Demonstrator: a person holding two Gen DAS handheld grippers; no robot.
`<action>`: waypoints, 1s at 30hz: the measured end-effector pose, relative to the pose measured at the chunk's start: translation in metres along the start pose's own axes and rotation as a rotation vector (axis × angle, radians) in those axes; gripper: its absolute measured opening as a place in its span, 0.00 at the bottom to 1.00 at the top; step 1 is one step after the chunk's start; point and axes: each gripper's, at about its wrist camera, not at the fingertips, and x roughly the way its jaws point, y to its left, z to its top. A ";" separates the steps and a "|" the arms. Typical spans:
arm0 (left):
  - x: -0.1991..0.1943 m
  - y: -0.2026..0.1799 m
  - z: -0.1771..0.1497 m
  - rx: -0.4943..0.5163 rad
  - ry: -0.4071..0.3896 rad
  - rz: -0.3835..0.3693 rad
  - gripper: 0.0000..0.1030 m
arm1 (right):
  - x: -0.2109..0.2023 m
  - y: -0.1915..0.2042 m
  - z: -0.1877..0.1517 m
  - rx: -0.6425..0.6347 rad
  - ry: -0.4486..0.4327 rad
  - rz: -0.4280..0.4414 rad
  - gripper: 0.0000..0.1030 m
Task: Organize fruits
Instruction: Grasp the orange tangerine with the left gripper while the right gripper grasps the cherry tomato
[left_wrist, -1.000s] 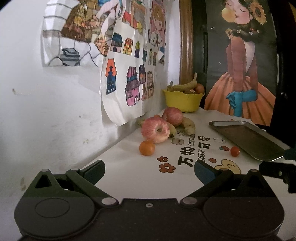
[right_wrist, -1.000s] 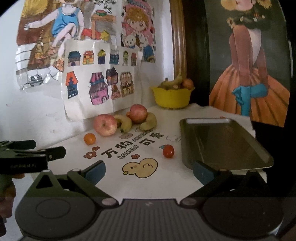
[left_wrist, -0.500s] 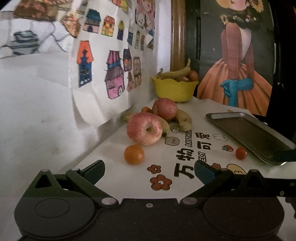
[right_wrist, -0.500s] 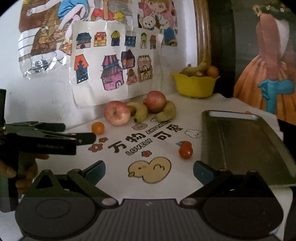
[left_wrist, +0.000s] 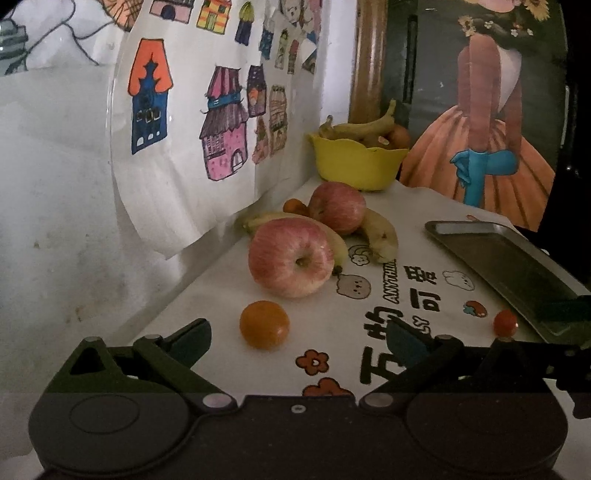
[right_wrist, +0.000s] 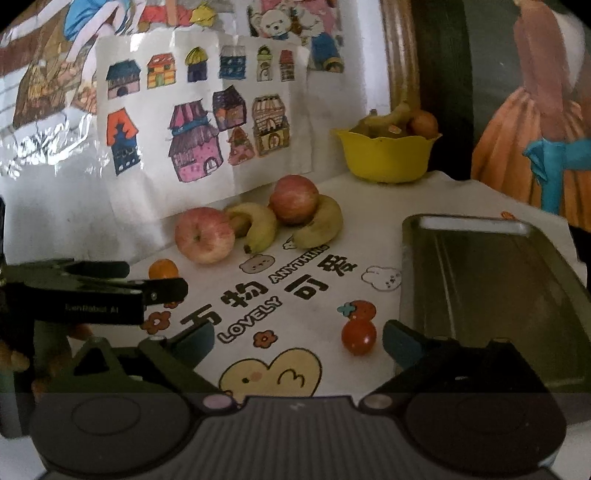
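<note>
My left gripper (left_wrist: 299, 339) is open, and a small orange (left_wrist: 264, 324) lies just beyond its fingertips, untouched. Behind the orange sit a pink apple (left_wrist: 291, 256), a second apple (left_wrist: 338, 206) and two bananas (left_wrist: 380, 232). My right gripper (right_wrist: 299, 341) has its jaws wide and closing. A cherry tomato (right_wrist: 358, 334) lies on the cloth just ahead of its right finger, with no pad pressing on it. The empty metal tray (right_wrist: 480, 277) is to the right of that tomato. In the right wrist view the left gripper (right_wrist: 155, 277) reaches in from the left toward the orange (right_wrist: 163, 268).
A yellow bowl (left_wrist: 356, 164) with bananas and round fruit stands at the back corner. The wall with paper drawings (left_wrist: 184, 129) runs close along the left. A printed white cloth (right_wrist: 295, 291) covers the table. A person's hand (right_wrist: 14, 354) holds the left gripper.
Both grippers have moved forward toward the fruit. The orange now sits close to the left fingertips, and the tomato close to the right ones. No fruit has moved.
</note>
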 end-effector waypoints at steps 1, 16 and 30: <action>0.001 0.001 0.001 -0.003 0.002 -0.001 0.94 | 0.002 -0.001 0.002 -0.016 0.004 -0.007 0.93; 0.027 0.006 0.012 -0.041 0.078 -0.010 0.61 | 0.019 -0.012 0.005 0.039 0.051 -0.019 0.72; 0.023 -0.016 0.006 -0.026 0.086 -0.098 0.33 | 0.028 -0.011 -0.001 0.061 0.085 -0.030 0.56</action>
